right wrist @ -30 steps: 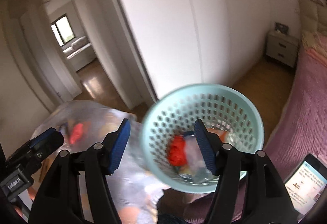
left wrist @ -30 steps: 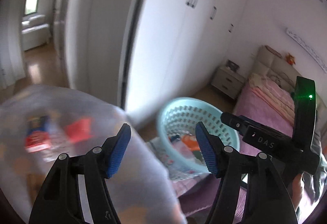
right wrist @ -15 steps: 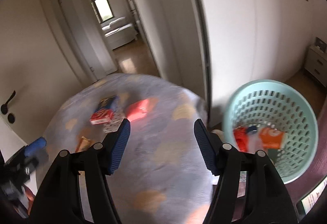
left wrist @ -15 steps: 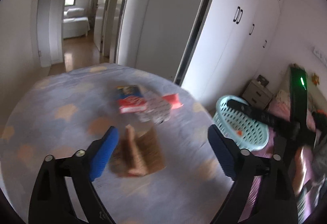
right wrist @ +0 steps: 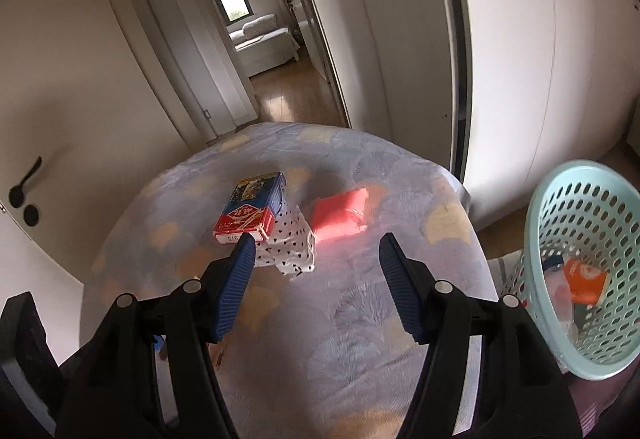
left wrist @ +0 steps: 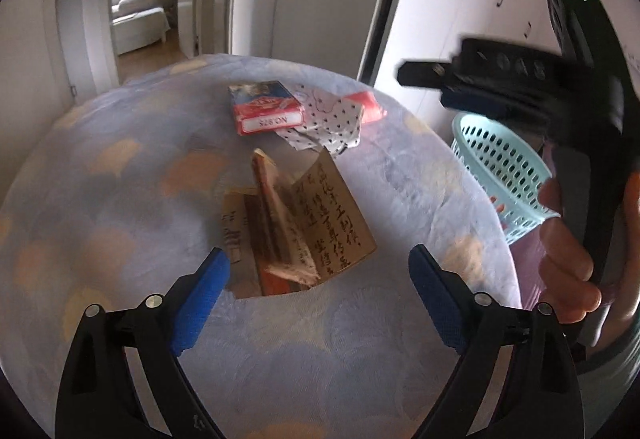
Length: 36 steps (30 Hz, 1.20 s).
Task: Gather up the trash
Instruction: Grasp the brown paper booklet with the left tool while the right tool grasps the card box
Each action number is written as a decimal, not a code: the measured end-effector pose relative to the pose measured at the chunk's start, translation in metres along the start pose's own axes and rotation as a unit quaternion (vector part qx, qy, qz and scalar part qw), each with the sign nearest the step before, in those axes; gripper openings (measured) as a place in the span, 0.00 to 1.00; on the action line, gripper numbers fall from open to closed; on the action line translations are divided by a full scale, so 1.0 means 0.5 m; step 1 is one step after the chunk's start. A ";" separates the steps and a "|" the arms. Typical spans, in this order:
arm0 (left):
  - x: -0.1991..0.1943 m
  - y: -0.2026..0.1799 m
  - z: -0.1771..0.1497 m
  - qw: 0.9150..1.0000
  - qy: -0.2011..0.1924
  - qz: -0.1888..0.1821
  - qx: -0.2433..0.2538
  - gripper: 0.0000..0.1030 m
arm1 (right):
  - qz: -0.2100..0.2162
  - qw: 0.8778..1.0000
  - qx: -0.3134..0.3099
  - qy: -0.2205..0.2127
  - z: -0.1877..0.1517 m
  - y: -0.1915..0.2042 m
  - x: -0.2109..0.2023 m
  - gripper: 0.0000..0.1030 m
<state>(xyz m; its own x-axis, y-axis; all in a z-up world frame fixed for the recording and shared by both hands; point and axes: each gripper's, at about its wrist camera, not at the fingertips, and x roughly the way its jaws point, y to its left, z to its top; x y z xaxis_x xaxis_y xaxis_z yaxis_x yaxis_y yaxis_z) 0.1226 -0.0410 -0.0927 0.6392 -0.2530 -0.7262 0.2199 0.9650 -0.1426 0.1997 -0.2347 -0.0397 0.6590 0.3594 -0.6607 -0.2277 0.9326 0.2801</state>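
A torn brown paper packet (left wrist: 296, 227) with writing lies on the cloth-covered table (left wrist: 100, 199), just ahead of my left gripper (left wrist: 318, 261). Its jaws are wide and closing, with nothing between them. Farther back lie a red and blue card box (left wrist: 264, 107), a crumpled white dotted wrapper (left wrist: 328, 123) and a pink packet (left wrist: 370, 107). My right gripper (right wrist: 317, 243) hovers open and empty above the table (right wrist: 360, 339), near the card box (right wrist: 250, 213), the dotted wrapper (right wrist: 286, 251) and the pink packet (right wrist: 342, 217). A teal mesh basket (right wrist: 580, 271) stands at the right.
The basket (left wrist: 500, 167) holds an orange wrapper (right wrist: 584, 277) and other scraps. A hand (left wrist: 568, 271) grips the right gripper's black body (left wrist: 520, 71) over it. White wardrobe doors (right wrist: 520, 59) rise behind the table. An open doorway (right wrist: 256, 51) leads to another room.
Both views swung left, from the wardrobe and basket to the table. The basket slid to the right edge. The left jaws stand wider apart than a second ago.
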 end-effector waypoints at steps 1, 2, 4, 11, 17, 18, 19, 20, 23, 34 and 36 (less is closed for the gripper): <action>0.003 -0.002 -0.001 1.000 0.002 0.005 0.003 0.79 | 0.001 1.000 -0.003 0.003 0.002 0.007 0.008 0.59; 0.009 -0.003 0.001 1.000 0.007 0.012 0.006 0.77 | 0.001 1.000 -0.005 0.005 0.004 0.015 0.012 0.59; 0.023 -0.004 0.006 1.000 0.012 0.017 0.008 0.65 | 0.004 1.000 -0.013 0.010 0.010 0.032 0.024 0.59; 0.025 0.028 0.008 1.000 0.020 -0.003 -0.007 0.17 | 0.014 0.999 -0.039 0.023 0.023 0.094 0.059 0.59; -0.024 0.118 0.026 0.998 -0.012 0.006 -0.056 0.16 | 0.021 0.998 -0.040 0.041 0.034 0.139 0.112 0.59; -0.031 0.145 0.028 0.997 -0.021 0.017 -0.066 0.16 | 0.021 0.998 -0.040 0.044 0.033 0.144 0.119 0.59; -0.035 0.160 0.029 0.997 -0.026 0.023 -0.072 0.16 | 0.017 0.998 -0.040 0.047 0.034 0.152 0.131 0.62; -0.036 0.178 0.030 0.996 -0.031 0.030 -0.080 0.16 | 0.015 0.998 -0.040 0.048 0.034 0.155 0.137 0.68; -0.036 0.223 0.027 0.993 -0.055 0.033 -0.100 0.16 | -0.001 0.998 -0.036 0.052 0.037 0.169 0.166 0.71; -0.029 0.224 0.018 0.989 -0.092 0.035 -0.107 0.16 | -0.027 0.996 -0.026 0.079 0.038 0.184 0.252 0.71; -0.030 0.219 0.017 0.990 -0.093 0.040 -0.101 0.16 | -0.035 0.996 -0.023 0.082 0.035 0.181 0.260 0.71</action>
<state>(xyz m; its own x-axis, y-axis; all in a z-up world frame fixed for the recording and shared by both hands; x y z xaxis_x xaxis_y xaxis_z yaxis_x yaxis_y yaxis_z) 0.1436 0.0678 -0.0915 0.7771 -0.1659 -0.6071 0.0240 0.9717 -0.2348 0.2774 -0.1040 -0.0881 0.5500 0.2913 -0.7828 -0.2211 0.9546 0.1998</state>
